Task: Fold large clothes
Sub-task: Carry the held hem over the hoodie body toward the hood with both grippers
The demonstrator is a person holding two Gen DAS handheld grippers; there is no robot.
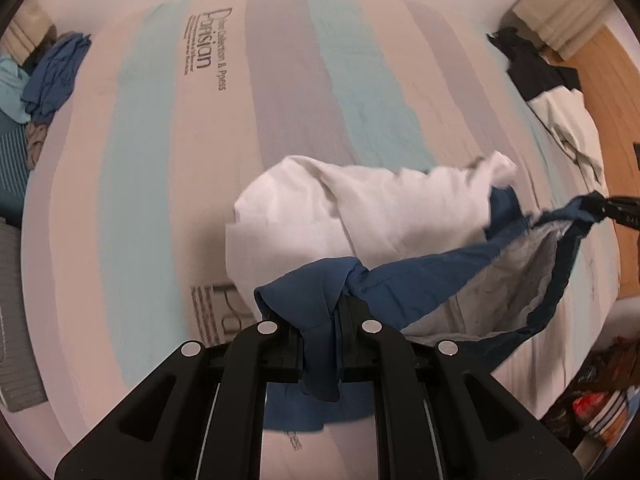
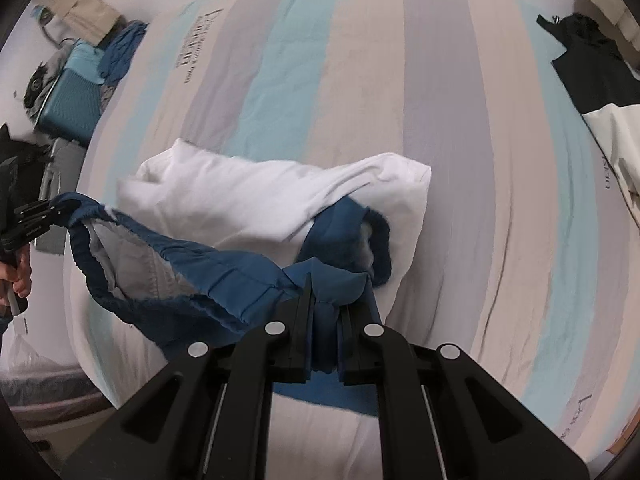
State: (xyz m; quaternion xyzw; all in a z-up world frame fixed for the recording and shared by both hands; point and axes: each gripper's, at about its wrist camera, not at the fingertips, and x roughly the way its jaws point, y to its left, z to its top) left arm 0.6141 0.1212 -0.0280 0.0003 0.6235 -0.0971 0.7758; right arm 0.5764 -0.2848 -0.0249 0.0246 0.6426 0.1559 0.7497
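**Blue-and-white garment stretched between both grips above the bed**

Over the striped bedsheet in pastel pink, grey and pale blue, I hold a large garment of dark blue cloth with a white body and a grey lining. My left gripper has its jaws closed tight on a bunched blue edge; my right gripper is clamped likewise on another blue edge. The elastic hem sags open between them, and the white part trails onto the bed.

Each grip holds only a thin wad, so a hard pull apart could slip the cloth out. The trailing white part may drag and crumple into a crooked fold.

At the far left, a teal ribbed suitcase has loose blue clothes heaped beside and over it; whether anything is inside I cannot tell.
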